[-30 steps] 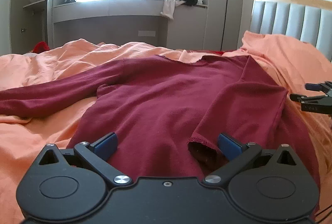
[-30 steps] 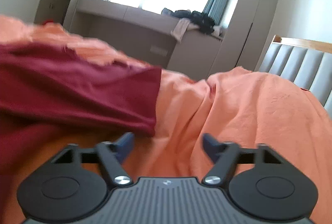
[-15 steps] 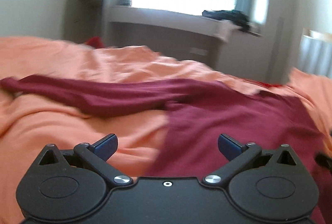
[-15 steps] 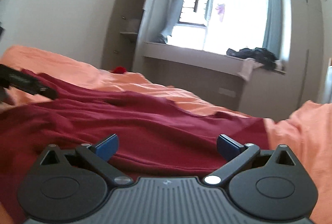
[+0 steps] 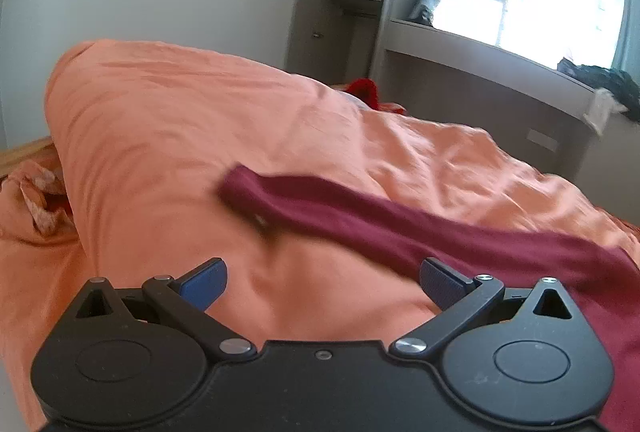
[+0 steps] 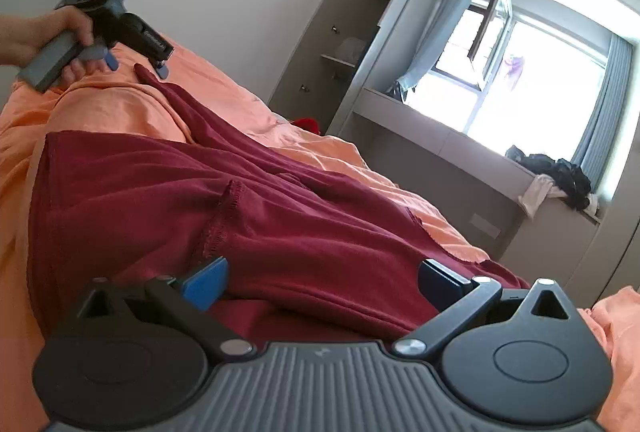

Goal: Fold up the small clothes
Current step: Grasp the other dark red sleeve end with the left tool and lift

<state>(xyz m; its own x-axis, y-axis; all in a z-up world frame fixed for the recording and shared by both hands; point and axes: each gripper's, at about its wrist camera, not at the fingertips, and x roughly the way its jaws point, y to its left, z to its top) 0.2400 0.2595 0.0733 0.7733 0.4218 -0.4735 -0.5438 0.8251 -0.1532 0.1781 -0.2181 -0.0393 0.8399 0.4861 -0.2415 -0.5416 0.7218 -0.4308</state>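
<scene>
The maroon top [image 6: 280, 216] lies spread on the orange bedcover [image 5: 168, 136], your left gripper [image 5: 323, 282] and right gripper [image 6: 322, 278] both released, grasping nothing.

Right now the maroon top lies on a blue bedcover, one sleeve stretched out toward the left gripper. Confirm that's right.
Not quite: the bedcover is orange, not blue, as the right wrist view shows. The maroon top does lie on it, one sleeve stretched toward the left gripper.

Bright window [image 6: 516, 72] (curtained) above a grey ledge [image 6: 432, 136], beside open shelving [image 6: 348, 44].
</scene>
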